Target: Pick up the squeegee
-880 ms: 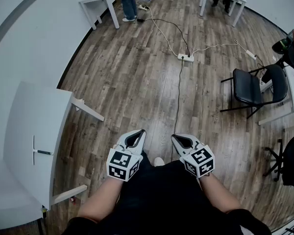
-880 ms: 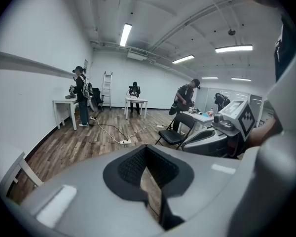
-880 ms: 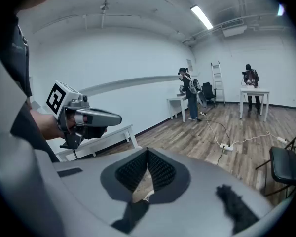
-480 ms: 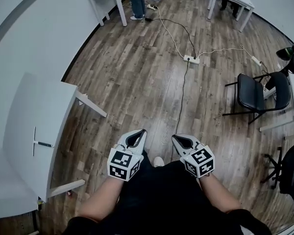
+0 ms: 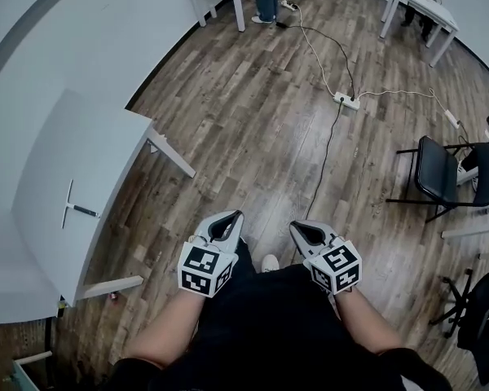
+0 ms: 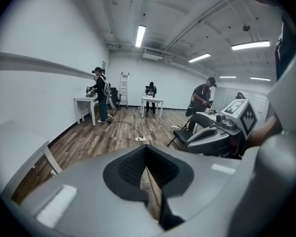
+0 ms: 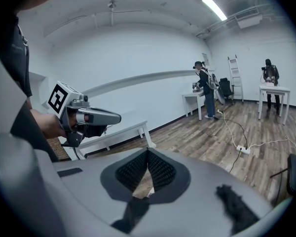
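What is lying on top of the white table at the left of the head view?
A squeegee with a dark handle lies flat on the white table; nothing else shows on it. The floor beneath the tabletop is covered from view.

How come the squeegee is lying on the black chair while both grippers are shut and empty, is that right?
Not quite. The head view shows the squeegee lying on the white table, not the black chair. The left gripper and right gripper are indeed shut and empty.
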{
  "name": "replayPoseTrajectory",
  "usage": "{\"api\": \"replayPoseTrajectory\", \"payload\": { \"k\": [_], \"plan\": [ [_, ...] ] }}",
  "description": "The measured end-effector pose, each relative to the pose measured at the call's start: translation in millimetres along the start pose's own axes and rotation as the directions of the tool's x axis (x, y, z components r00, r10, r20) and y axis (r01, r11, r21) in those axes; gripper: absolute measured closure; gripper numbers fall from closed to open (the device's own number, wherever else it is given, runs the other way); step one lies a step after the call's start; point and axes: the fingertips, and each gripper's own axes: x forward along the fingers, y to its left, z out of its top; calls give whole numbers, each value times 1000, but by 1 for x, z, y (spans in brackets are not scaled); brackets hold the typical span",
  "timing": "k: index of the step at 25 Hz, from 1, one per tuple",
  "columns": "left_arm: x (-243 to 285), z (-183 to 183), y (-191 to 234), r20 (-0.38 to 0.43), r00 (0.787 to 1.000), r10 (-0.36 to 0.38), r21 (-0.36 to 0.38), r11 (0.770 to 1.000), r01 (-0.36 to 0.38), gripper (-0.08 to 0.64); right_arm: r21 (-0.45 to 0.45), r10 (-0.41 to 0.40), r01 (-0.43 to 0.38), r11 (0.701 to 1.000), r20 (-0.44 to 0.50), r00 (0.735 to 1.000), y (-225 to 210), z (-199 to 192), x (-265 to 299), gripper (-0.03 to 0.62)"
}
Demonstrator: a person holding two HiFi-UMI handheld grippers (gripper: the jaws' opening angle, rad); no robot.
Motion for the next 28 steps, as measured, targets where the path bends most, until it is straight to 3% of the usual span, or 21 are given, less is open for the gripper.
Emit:
{"api": "replayPoseTrajectory", "payload": {
  "k": [10,16,21,28],
  "plan": [
    [-27,-14,20,-14,994,105,-39,994,-106,554,-35,116,-117,992,-36,993,20,1,26,588],
    [-56,-43,45,-37,980,197,-109,974,-200,554,-58,217,-223,973,-100,971,51,-11,58,588],
    [-89,-76,66,-58,961,272,-179,944,-278,554,-79,306,-321,944,-158,939,88,-21,89,588],
    [-145,-116,112,-65,919,389,-272,879,-392,554,-166,400,-441,882,-231,887,147,-14,142,588]
  ]
}}
